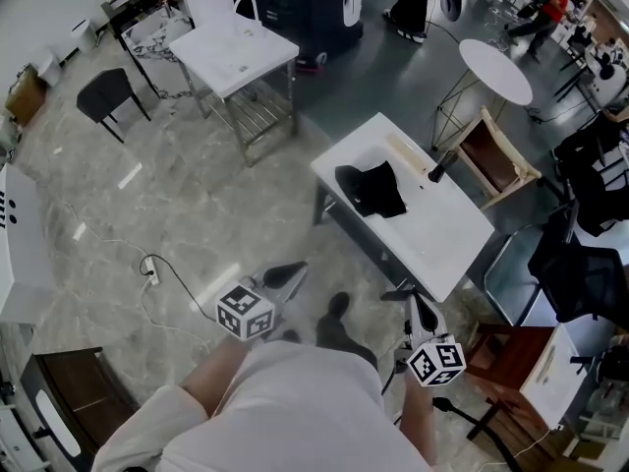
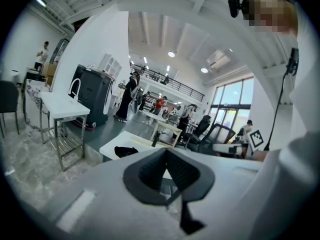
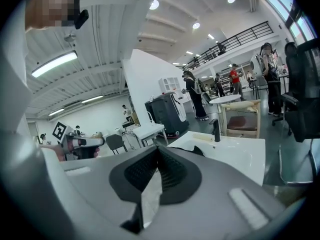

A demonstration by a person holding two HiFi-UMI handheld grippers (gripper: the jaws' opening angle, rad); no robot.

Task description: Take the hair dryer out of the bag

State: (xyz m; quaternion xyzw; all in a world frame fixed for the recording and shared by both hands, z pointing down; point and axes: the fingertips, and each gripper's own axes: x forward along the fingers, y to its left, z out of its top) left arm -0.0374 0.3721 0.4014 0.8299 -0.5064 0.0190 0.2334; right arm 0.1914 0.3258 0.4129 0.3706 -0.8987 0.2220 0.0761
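A black bag (image 1: 371,189) lies crumpled on the small white table (image 1: 447,244) ahead of me; the hair dryer itself does not show. It also shows small in the left gripper view as the bag (image 2: 126,151) and, half hidden behind the jaws, in the right gripper view as the bag (image 3: 198,151). A dark upright object (image 1: 439,168) stands at the table's far edge. My left gripper (image 1: 298,268) and right gripper (image 1: 403,294) are both short of the table, over the floor, pointing toward it. Each is shut with nothing held: left gripper (image 2: 167,151), right gripper (image 3: 157,149).
A pale wooden strip (image 1: 408,152) lies on the table behind the bag. Around it stand a wooden chair (image 1: 491,150), a round white table (image 1: 496,70), a black office chair (image 1: 580,273) and a larger white table (image 1: 234,45). A cable (image 1: 157,273) trails on the marble floor at left.
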